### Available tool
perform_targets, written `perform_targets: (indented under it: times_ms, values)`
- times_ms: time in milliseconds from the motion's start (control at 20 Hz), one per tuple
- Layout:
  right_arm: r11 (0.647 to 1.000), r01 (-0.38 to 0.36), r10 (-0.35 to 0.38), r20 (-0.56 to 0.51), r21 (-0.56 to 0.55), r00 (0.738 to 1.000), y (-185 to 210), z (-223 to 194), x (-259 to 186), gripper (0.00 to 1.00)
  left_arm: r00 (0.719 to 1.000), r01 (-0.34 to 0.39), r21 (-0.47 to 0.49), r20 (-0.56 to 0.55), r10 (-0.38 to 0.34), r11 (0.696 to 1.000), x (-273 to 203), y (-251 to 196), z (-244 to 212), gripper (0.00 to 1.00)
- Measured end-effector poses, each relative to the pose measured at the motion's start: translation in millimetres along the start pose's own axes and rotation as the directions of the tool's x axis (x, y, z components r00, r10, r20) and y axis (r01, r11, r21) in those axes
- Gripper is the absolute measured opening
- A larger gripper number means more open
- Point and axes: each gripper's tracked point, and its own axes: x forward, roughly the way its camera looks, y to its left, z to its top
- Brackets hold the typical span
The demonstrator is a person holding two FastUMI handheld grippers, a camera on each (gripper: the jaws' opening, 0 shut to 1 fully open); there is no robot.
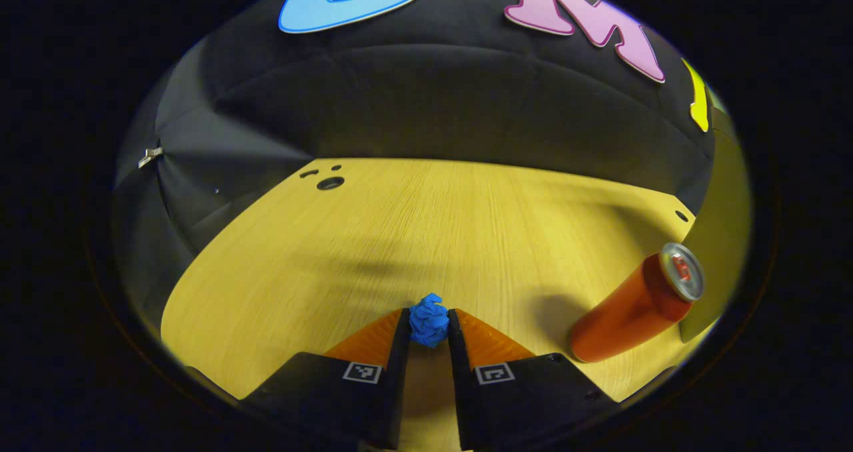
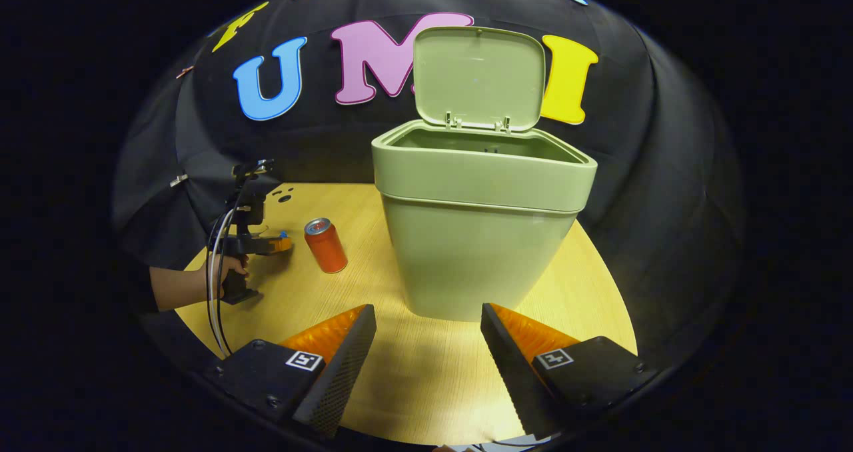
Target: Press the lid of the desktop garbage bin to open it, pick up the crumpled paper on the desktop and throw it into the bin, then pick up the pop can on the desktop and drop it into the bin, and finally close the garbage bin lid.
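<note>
Gripping crumpled paper [image 1: 428, 321]; bin [image 2: 476, 239] open

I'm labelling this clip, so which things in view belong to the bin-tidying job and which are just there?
Job:
- bin, lid up
- paper, pinched in left hand-held gripper
- can, standing on the table
- right hand-held gripper, open and empty

Just there:
- table
- wall clip

Left gripper [image 1: 428, 329] fingers nearly closed, right gripper [image 2: 426, 345] spread wide
</note>
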Motion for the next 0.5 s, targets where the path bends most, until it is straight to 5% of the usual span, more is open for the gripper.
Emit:
perform_targets:
  times_ms: [500]
  values:
    - [0.999,0.038,-0.041,0.084,0.038,0.996,-0.6,21.4,-14.6,1.0,0.966,0.181,0.142,0.162,-0.204,0.973,-120.8,-50.1,116.4,0.38]
